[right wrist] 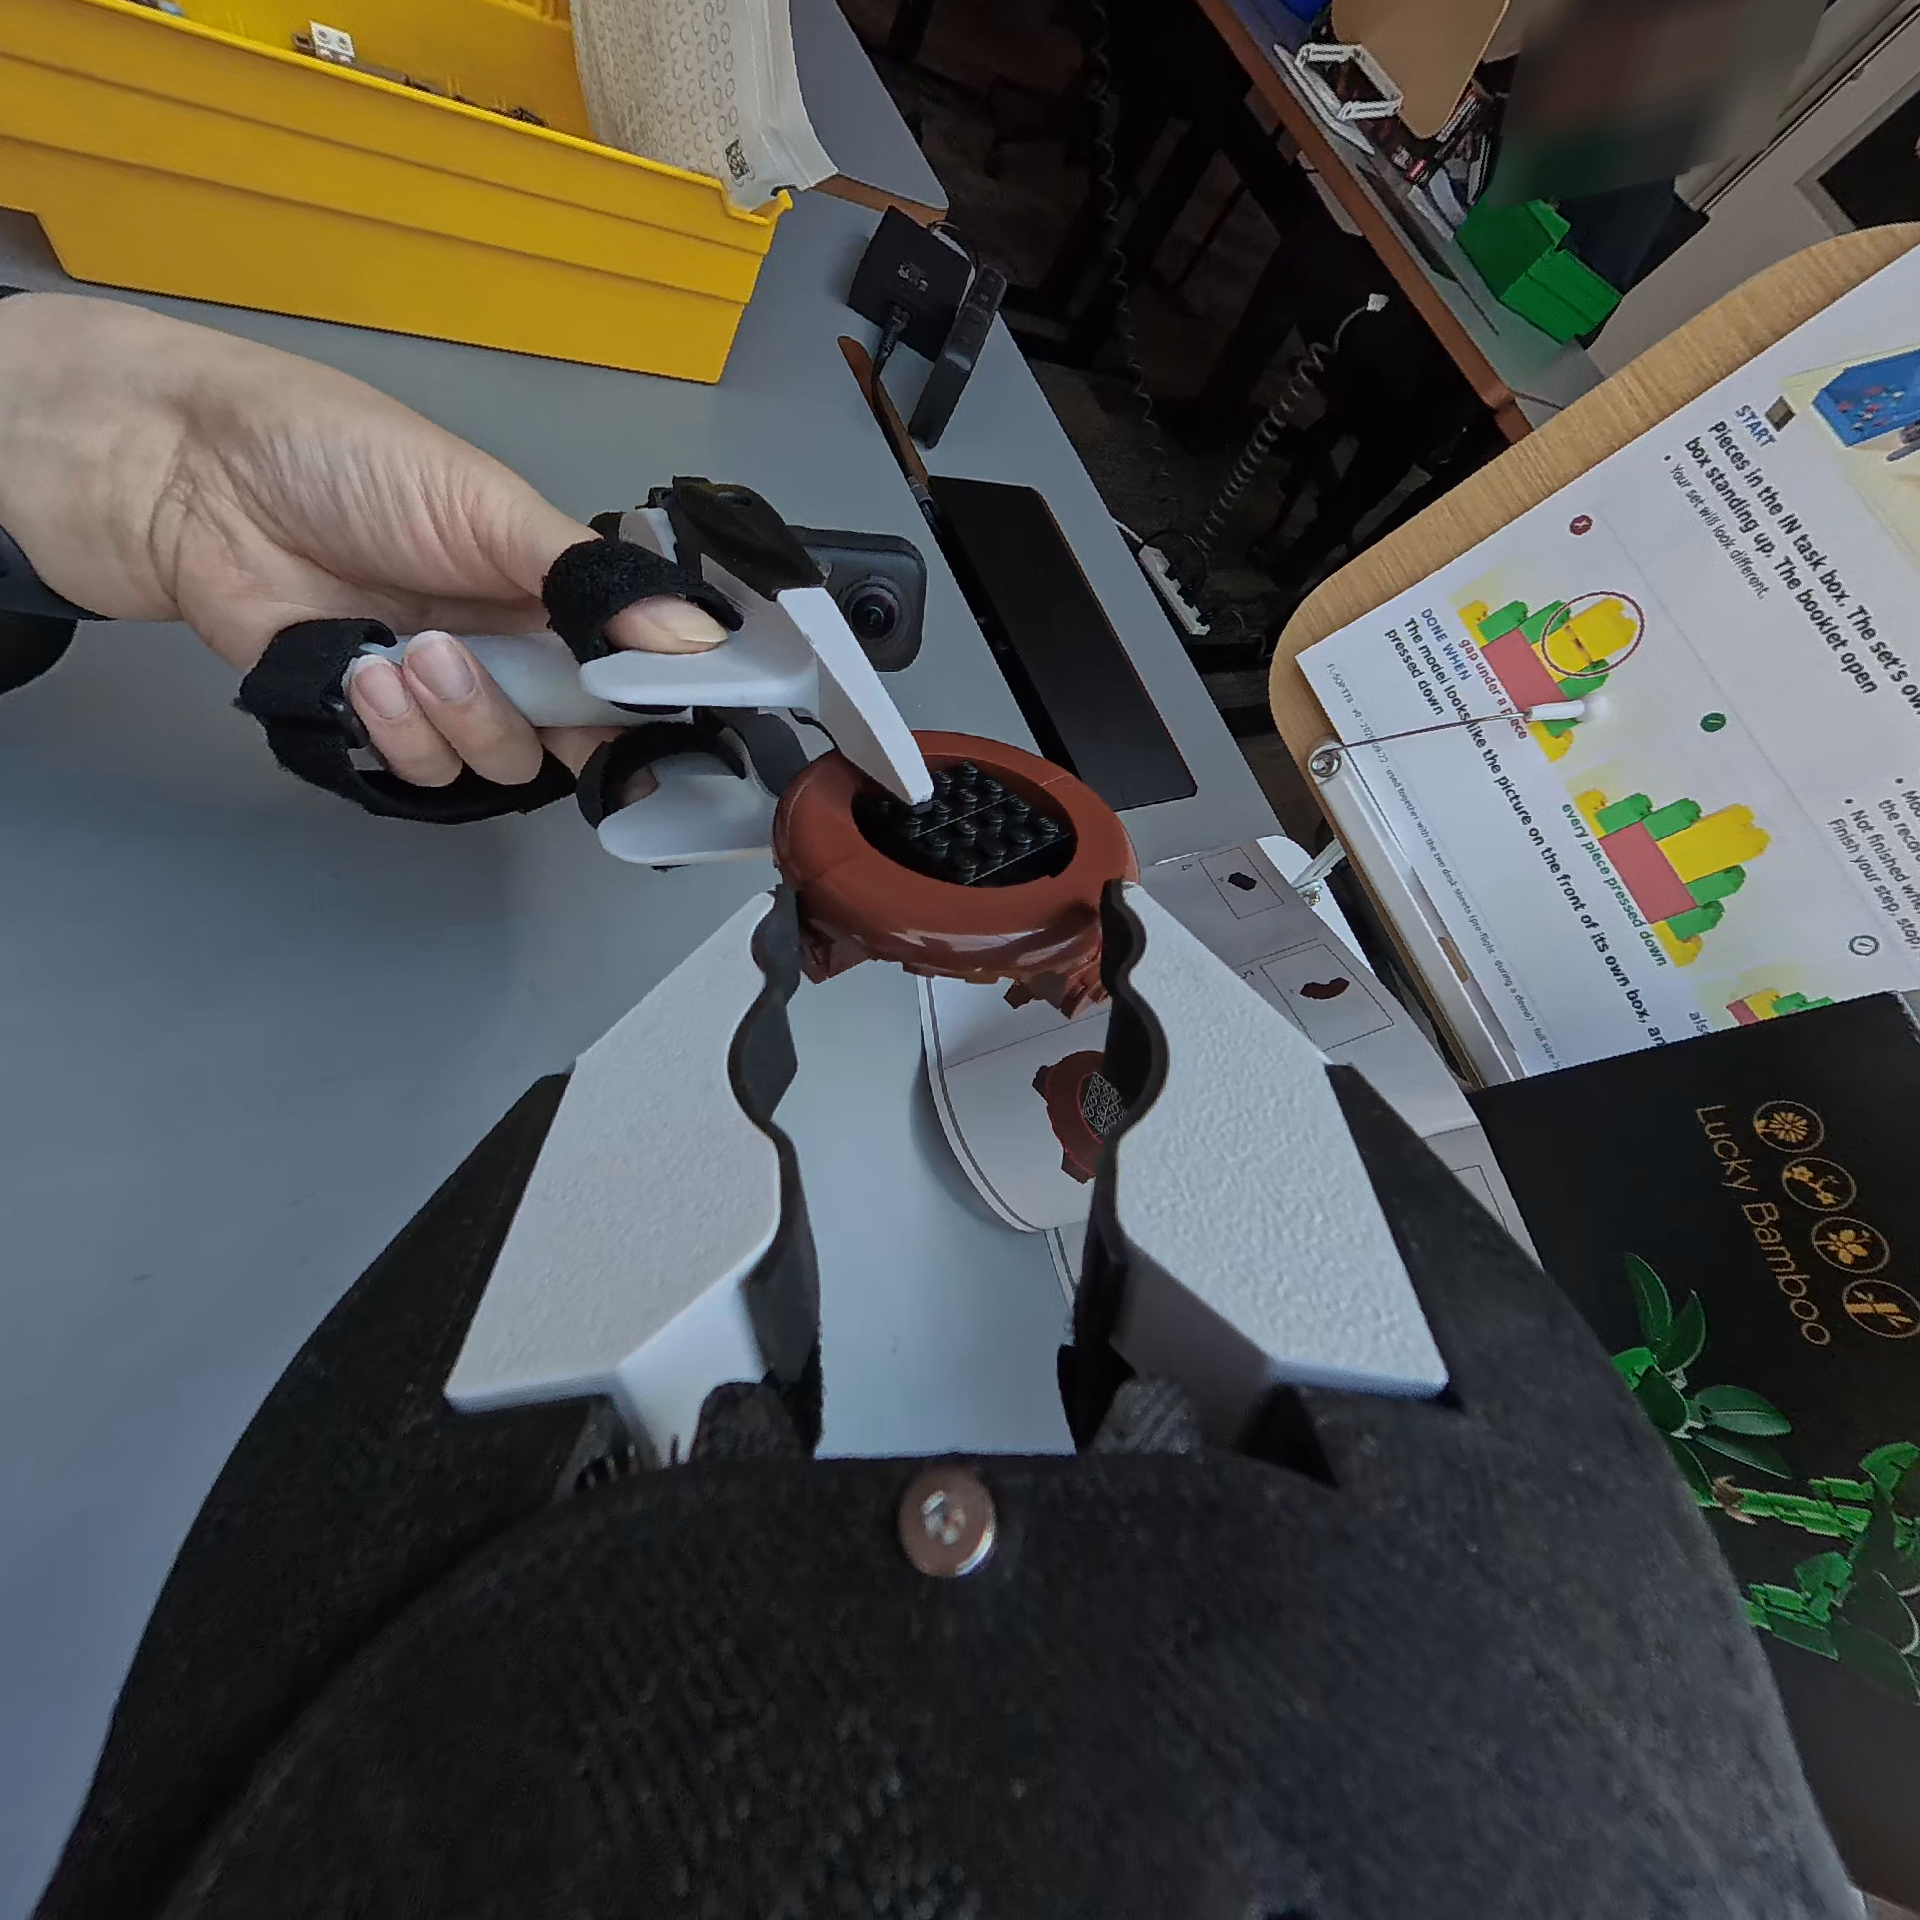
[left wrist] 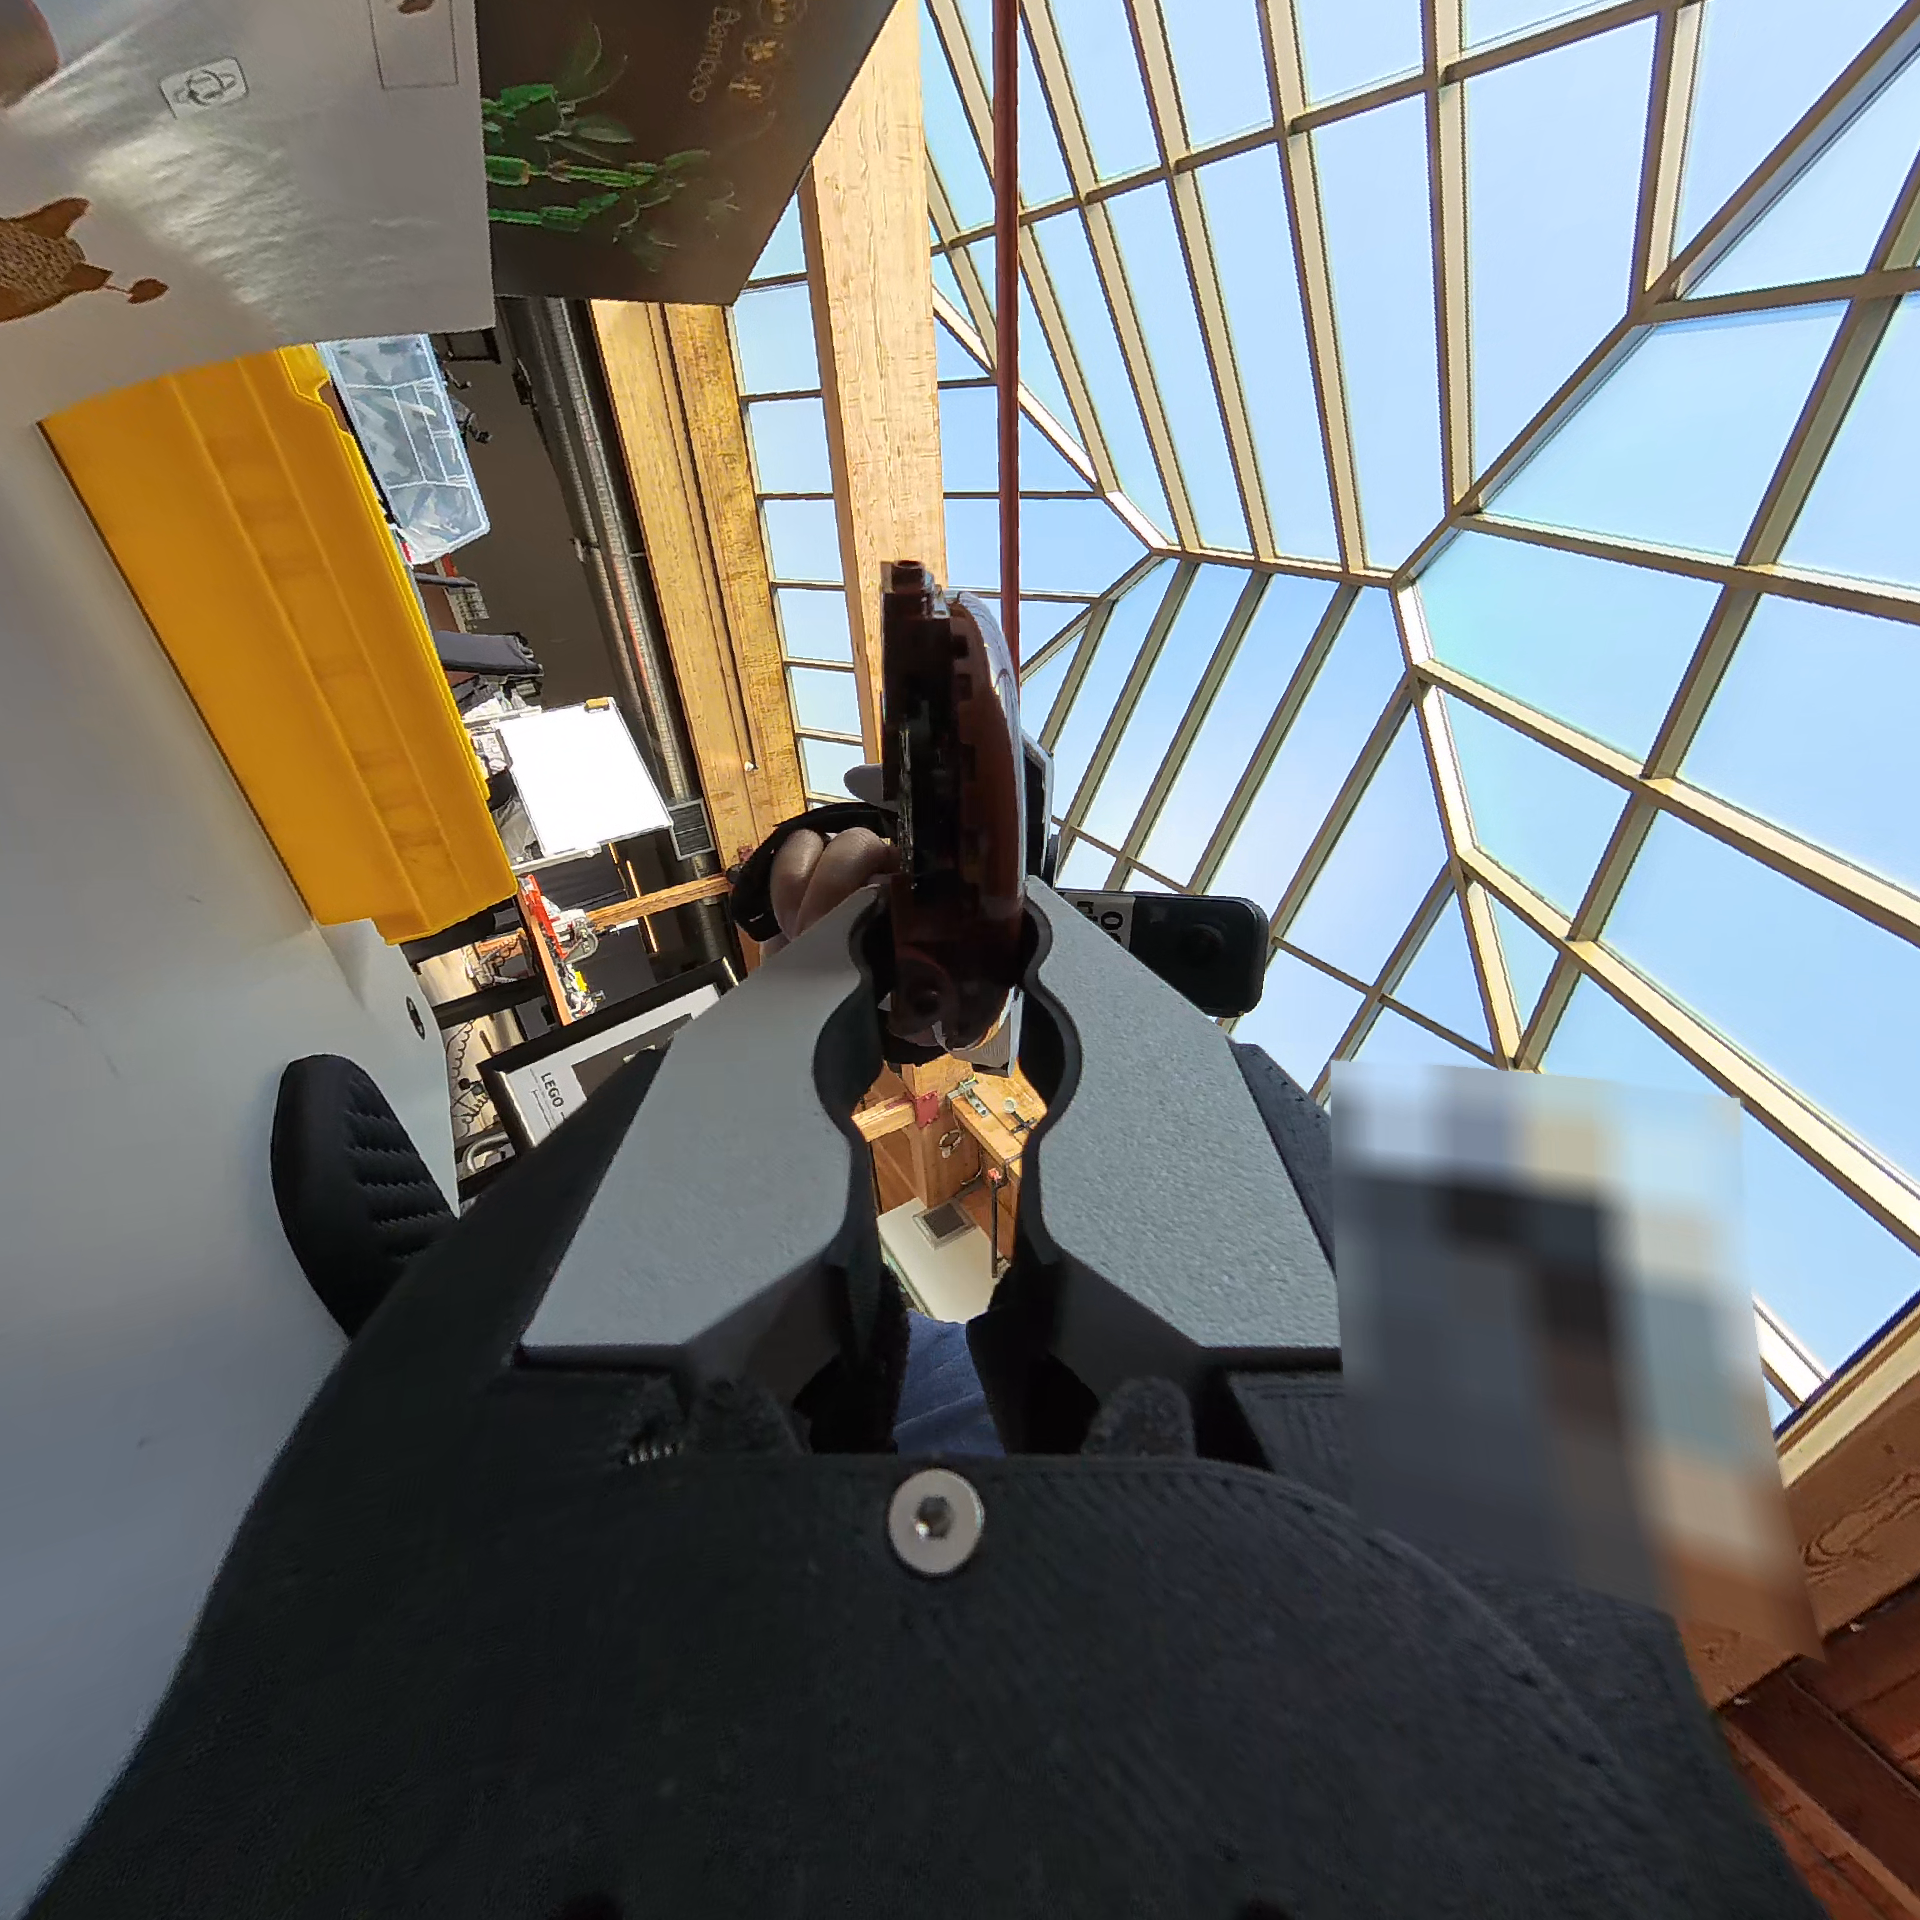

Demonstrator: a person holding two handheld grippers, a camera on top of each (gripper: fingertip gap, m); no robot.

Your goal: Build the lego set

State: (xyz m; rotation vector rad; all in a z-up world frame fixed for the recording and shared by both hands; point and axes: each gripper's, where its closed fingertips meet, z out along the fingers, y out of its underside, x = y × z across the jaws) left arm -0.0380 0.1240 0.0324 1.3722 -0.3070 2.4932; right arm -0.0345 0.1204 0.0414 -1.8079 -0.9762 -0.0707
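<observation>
A round brown lego pot (right wrist: 935, 940) with a black studded plate (right wrist: 982, 836) inside is held above the grey table (right wrist: 260, 1039). My right gripper (right wrist: 945, 914) is shut on the pot's lower sides, one finger on each flank. My left gripper (right wrist: 842, 821), held by a hand, clamps the pot's left rim, with its upper finger (right wrist: 883, 738) reaching onto the black plate. In the left wrist view the pot (left wrist: 935, 748) stands edge-on between the shut fingers of the left gripper (left wrist: 951, 925), which points up at a glass roof.
A yellow bin (right wrist: 364, 208) stands at the back left of the table. An open instruction booklet (right wrist: 1018, 1101) lies under the pot. A black set box (right wrist: 1766, 1351) and a clipboard with a printed sheet (right wrist: 1662, 675) are on the right. A black device (right wrist: 925, 281) sits at the table's far edge. My two grippers' fingertips are within a few centimetres of each other.
</observation>
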